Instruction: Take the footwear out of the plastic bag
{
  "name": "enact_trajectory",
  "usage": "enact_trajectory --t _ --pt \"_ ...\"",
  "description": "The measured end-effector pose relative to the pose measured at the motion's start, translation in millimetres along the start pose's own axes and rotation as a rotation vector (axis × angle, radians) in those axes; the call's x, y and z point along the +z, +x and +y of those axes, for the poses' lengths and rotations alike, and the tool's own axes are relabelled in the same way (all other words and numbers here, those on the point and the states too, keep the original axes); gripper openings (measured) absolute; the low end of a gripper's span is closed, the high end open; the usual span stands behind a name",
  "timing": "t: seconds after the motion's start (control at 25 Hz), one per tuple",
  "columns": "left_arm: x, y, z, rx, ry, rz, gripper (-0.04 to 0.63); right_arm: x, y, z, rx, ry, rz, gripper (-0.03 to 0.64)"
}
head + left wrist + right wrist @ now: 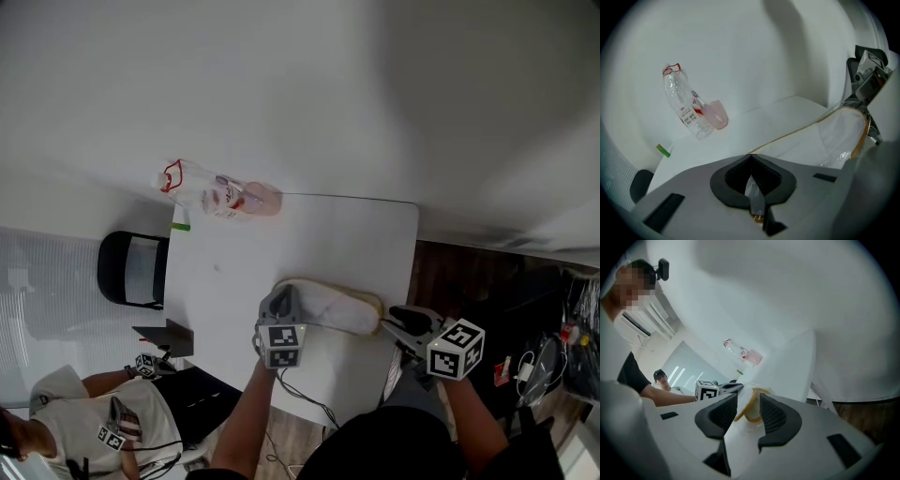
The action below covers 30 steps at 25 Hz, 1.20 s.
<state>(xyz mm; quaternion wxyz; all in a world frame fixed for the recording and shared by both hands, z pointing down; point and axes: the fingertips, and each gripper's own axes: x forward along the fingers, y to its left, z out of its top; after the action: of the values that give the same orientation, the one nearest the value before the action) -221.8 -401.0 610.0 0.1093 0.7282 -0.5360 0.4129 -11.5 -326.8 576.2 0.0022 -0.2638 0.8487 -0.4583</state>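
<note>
Right gripper view, slipper [751, 409] between parted jaws of right claw [748, 397]

Left claw [280, 305] tilted steeply downward, jaws pressed together on a thin fold of the plastic bag [753, 190]. Right claw [396, 317] held close to level and pointing toward the left one, jaws standing apart. Left forearm [239, 412] and right forearm [469, 422] both bare, stretched forward side by side.
</note>
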Motion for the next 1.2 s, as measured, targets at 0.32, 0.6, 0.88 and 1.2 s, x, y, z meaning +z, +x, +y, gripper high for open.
enact_trajectory --t 0.32,0.6,0.88,1.2 --pt "-1 -1 -2 -0.002 -0.004 -0.007 0.023 -12 11 -6 -0.04 -0.019 0.093 0.155" --pt "1 -4 -4 0.003 -0.017 -0.011 0.023 -25 20 -26 -0.112 -0.017 0.17 0.153" --pt "0 -4 -2 -0.007 -0.026 -0.026 0.022 -20 22 -23 0.006 0.157 0.237 0.152" --pt "1 -7 -2 -0.027 0.004 -0.046 0.022 -21 24 -28 -0.045 0.136 0.289 0.118"
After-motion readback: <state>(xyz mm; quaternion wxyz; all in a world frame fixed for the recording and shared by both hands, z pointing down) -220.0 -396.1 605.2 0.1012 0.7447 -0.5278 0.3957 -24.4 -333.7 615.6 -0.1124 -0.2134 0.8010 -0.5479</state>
